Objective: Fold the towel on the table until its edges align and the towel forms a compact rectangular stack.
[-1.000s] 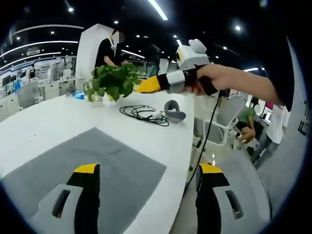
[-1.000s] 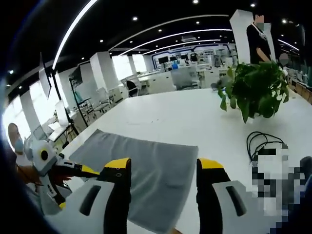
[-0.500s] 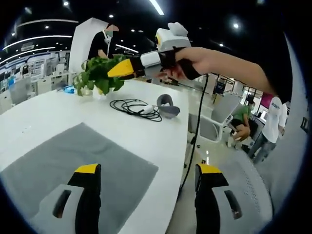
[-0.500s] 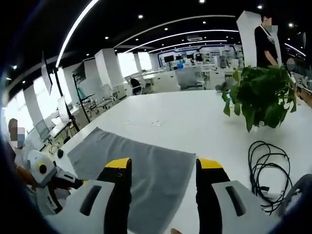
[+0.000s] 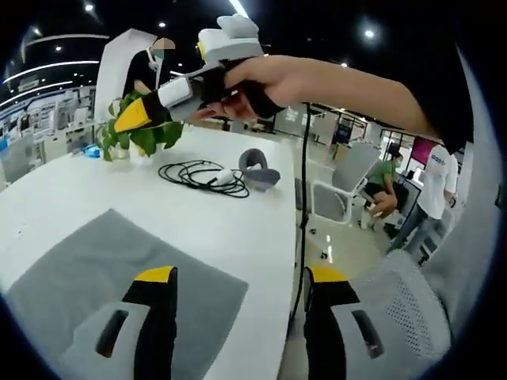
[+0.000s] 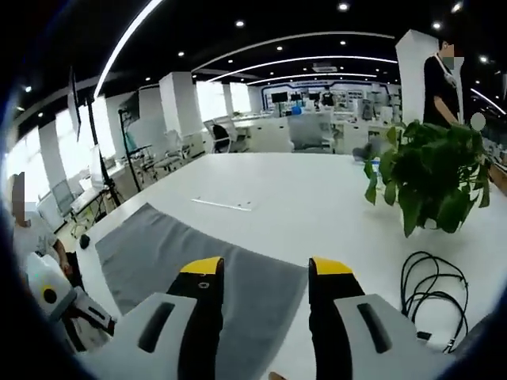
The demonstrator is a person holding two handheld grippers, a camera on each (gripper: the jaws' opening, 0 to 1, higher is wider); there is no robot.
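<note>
A grey towel (image 5: 95,269) lies flat on the white table (image 5: 238,222), near its front edge. My left gripper (image 5: 242,277) hovers open over the towel's near right corner, nothing between its yellow-tipped fingers. A hand holds my right gripper (image 5: 136,115) high above the table, its tip pointing left in front of the plant. In the right gripper view the towel (image 6: 150,249) spreads below my open right gripper (image 6: 265,267), which stands above the towel's edge. The left gripper (image 6: 51,297) shows at the lower left, off the towel's end.
A potted plant (image 6: 424,178) stands at the back of the table, with a coiled black cable (image 5: 198,174) and a grey rounded object (image 5: 257,168) beside it. A thin white stick (image 6: 222,205) lies beyond the towel. Chairs (image 5: 337,194) and people (image 5: 436,186) are off the table's edge.
Both views' jaws stand slightly closer together. In the left gripper view the right gripper now sits further left and higher. The towel looks unmoved and flat.
</note>
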